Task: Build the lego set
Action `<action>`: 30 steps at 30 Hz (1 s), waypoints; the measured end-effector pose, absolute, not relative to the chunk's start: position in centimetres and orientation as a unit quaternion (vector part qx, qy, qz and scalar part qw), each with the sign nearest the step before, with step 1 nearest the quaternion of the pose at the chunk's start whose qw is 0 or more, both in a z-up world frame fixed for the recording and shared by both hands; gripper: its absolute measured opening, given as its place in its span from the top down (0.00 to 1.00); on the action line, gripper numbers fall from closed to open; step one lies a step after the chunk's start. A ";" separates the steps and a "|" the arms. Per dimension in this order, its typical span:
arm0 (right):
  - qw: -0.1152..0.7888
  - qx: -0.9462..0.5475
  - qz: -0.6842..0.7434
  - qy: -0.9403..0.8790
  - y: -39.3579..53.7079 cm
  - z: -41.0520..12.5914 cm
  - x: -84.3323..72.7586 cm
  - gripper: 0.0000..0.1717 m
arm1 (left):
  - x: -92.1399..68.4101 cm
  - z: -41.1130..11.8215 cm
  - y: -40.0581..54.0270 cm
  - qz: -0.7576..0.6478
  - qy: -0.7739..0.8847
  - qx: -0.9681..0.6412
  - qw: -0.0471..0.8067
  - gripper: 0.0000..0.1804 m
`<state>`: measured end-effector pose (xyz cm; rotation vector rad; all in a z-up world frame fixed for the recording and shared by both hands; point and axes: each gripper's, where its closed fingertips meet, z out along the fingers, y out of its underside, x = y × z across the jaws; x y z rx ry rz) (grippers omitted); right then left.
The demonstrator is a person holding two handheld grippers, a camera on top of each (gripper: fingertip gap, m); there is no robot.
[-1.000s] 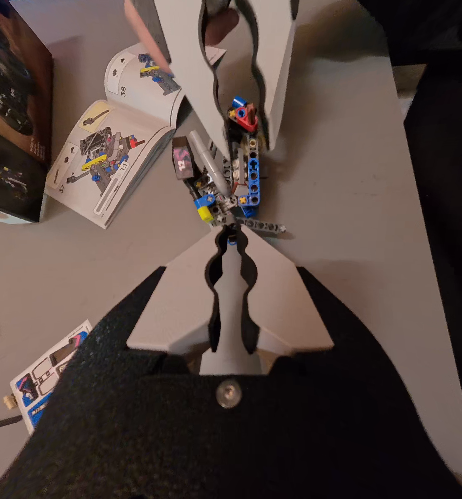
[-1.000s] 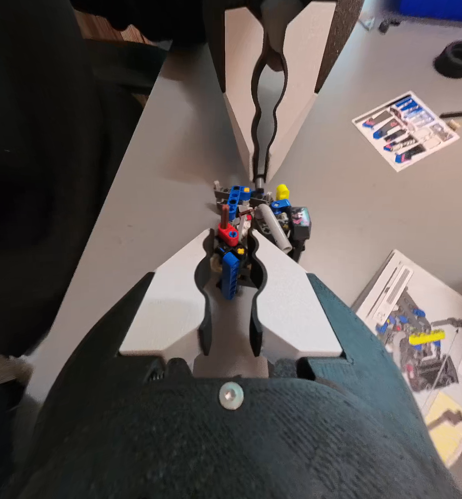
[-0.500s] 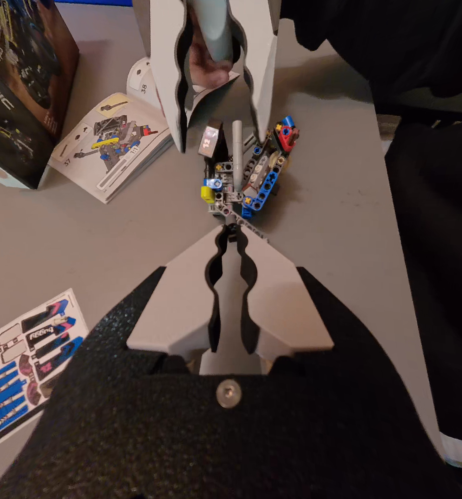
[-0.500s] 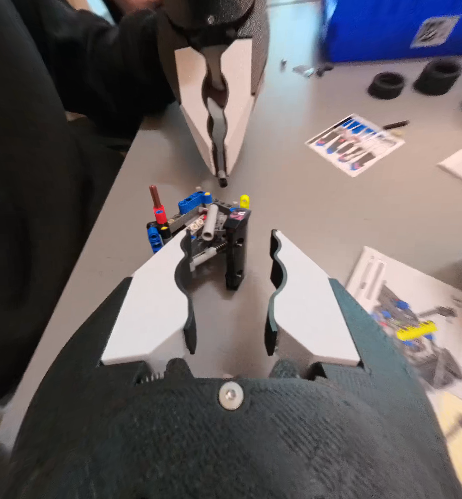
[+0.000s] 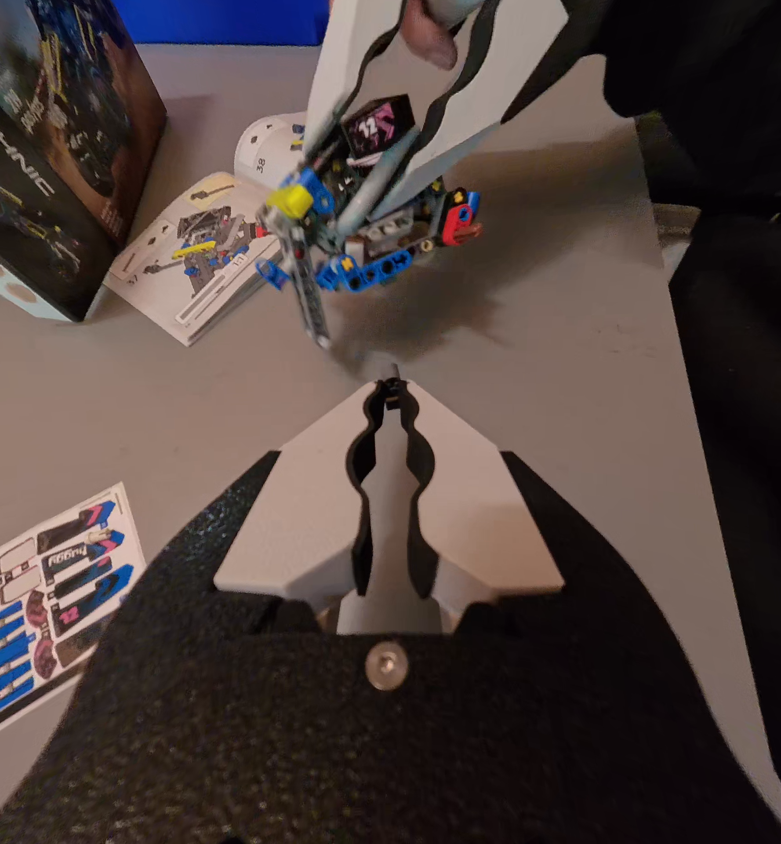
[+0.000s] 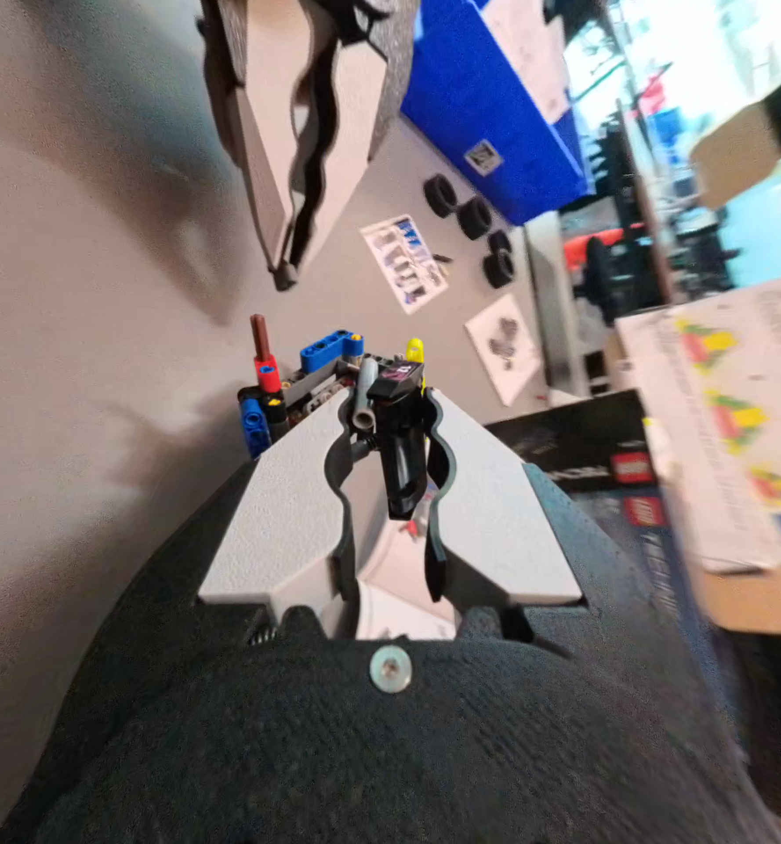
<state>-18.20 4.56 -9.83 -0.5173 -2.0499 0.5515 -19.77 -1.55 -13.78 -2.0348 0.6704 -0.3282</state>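
The left gripper (image 5: 390, 388) is nearest in its own view: its jaws are all but together, nipping a small dark pin with a pale grey tip (image 5: 391, 382) that pokes out past the fingertips. It hangs low over the plain grey table (image 5: 151, 411), apart from everything else. Beside it, at the left edge, lies a white sticker sheet with blue and pink decals (image 5: 41, 603).

Just ahead, lifted off the table, is the small multicoloured brick assembly of blue beams, grey axles, a yellow knob and a red connector (image 5: 356, 219). The right gripper (image 6: 390, 411) has its jaws partly closed on that assembly's black angled panel and the grey tube beside it, with the pads seated against both sides.

To do this step well, I judge the right gripper should hold the assembly steady and level so an open hole faces the left fingertips. The pin is held only by its rear end, so it should be kept straight along the fingers. The dangling grey beam (image 5: 306, 292) could swing into the way.

Farther off lie an open white instruction booklet (image 5: 196, 255), a tall dark printed box (image 5: 46, 160), four black rubber tyres (image 6: 475, 228) and a blue bin (image 6: 484, 100)
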 end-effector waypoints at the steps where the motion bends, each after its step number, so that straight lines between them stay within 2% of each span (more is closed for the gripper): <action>1: 0.493 -0.195 0.181 -0.828 5.1 -9.4 -17.8 0.85 | -19.6 -13.6 -1.3 -0.134 0.276 -0.828 0.470 0.98; 9: 0.685 -0.060 -0.078 -0.722 7.8 -2.6 -15.2 0.86 | -16.2 -11.4 2.7 -0.135 0.296 -0.799 0.505 0.98; 12: 0.718 0.016 -0.176 -0.673 8.6 1.0 -15.0 0.86 | -15.0 -10.9 4.2 -0.136 0.304 -0.791 0.513 0.98; 23: 0.769 0.125 -0.174 -0.602 14.2 13.3 -18.6 0.86 | -15.3 -11.5 6.7 -0.122 0.254 -0.792 0.541 0.98; 30: 0.784 0.123 -0.168 -0.585 17.8 17.6 -19.6 0.86 | -15.8 -12.6 6.9 -0.099 0.250 -0.797 0.541 0.98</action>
